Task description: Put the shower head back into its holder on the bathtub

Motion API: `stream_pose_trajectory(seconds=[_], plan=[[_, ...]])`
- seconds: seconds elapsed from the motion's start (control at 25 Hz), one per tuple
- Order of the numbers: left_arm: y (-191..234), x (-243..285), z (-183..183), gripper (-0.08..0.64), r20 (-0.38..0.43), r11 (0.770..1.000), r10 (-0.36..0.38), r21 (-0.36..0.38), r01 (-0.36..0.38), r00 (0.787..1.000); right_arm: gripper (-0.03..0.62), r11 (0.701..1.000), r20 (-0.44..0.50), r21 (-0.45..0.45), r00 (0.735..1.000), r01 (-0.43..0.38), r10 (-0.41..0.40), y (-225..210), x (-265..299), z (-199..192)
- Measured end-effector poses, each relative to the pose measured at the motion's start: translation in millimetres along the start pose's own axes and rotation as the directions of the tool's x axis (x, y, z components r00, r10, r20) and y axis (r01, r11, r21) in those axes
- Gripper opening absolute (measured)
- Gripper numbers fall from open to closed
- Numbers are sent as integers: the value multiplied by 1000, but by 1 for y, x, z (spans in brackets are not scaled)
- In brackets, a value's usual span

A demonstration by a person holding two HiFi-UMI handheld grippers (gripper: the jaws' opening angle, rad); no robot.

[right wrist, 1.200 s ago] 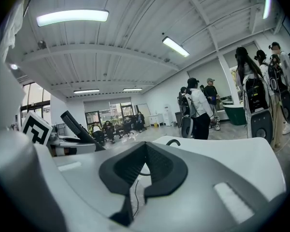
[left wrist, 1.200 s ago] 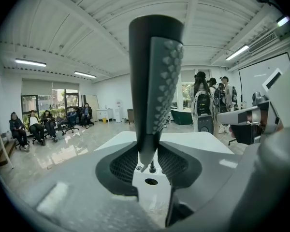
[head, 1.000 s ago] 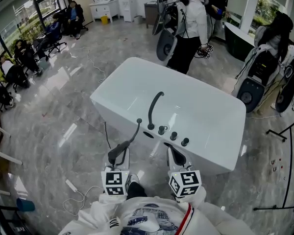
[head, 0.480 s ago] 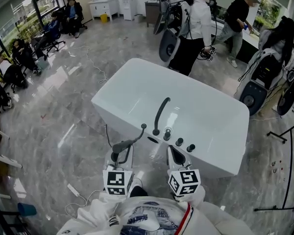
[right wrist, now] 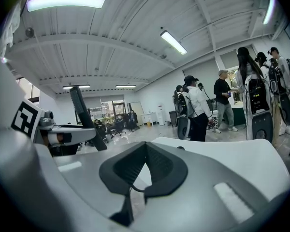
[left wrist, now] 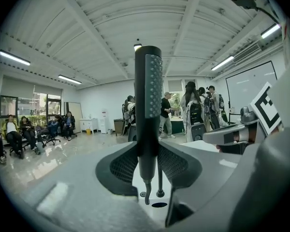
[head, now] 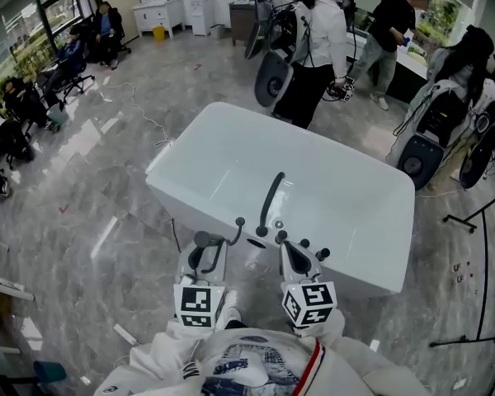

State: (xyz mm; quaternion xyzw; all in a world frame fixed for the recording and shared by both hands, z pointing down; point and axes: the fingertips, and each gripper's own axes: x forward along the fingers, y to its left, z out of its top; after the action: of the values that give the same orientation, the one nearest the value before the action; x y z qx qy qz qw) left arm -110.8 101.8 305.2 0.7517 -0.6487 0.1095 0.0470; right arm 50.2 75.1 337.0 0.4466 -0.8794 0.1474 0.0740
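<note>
The white bathtub (head: pixel 231 151) fills the middle of the head view. On its near rim stand a dark curved spout (head: pixel 269 205) and three knobs (head: pixel 301 243). Just left of the spout base lies the dark holder hole (head: pixel 254 242), also seen as an oval (left wrist: pixel 159 205) low in the left gripper view. My left gripper (head: pixel 208 252) (left wrist: pixel 148 149) is shut on the dark stick-shaped shower head (head: pixel 231 233) (left wrist: pixel 148 105), held upright just short of the rim. My right gripper (head: pixel 295 258) (right wrist: pixel 145 146) hangs beside it with its jaws together on nothing.
Several people stand with rolling equipment (head: pixel 274 77) beyond the tub's far side. Others sit on chairs (head: pixel 62 64) at the far left. A thin hose (head: pixel 178 238) hangs down the tub's near wall. Cables (head: pixel 144 114) lie on the marble floor, and a stand (head: pixel 478 221) is at right.
Both grippers have moved forward to the tub's near rim. The shower head's tip now sits close to the holder hole and spout. A person at the back walked right.
</note>
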Motion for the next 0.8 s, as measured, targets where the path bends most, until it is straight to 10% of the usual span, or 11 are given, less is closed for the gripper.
stream_pose_trajectory(seconds=[0.8], plan=[[47,46,11,132,38,990,-141,25,140,989,6,994,31,13,993,113,-113,19,55,18]])
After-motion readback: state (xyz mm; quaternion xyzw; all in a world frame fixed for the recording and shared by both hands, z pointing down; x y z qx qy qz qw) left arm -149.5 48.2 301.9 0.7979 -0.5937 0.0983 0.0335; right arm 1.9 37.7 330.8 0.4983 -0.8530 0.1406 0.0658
